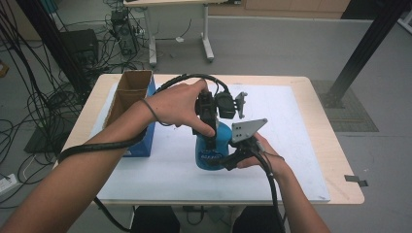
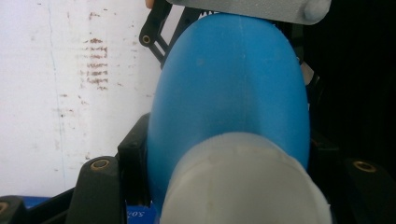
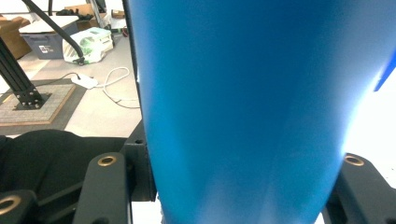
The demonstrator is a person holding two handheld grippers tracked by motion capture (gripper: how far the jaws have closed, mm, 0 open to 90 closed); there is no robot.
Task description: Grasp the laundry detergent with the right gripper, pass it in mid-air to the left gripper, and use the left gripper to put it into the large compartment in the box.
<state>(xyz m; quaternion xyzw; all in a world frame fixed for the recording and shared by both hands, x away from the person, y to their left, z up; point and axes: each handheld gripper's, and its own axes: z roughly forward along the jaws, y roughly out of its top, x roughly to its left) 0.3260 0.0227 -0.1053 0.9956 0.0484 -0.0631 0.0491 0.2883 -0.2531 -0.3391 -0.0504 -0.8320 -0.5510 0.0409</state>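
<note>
A blue plastic bottle (image 1: 214, 151) with a label stands upright on the white mat near the table's front middle. My left gripper (image 1: 210, 140) reaches down from above and is shut on the bottle's top, where the white cap (image 2: 243, 182) sits between its jaws (image 2: 233, 154) with the blue body (image 2: 233, 88) beyond. My right gripper (image 1: 232, 159), with the grey plate (image 1: 248, 128) on top, comes in from the right and is shut on the bottle's lower body. Up close in the right gripper view, the blue wall (image 3: 243, 102) sits between the right gripper's (image 3: 233, 168) jaws.
An open cardboard box (image 1: 130, 94) with a blue side stands at the table's left. A white mat (image 1: 296, 145) covers most of the wooden tabletop (image 1: 335, 145). Cables trail on the floor at the left, and a black post (image 1: 364, 43) rises at the far right.
</note>
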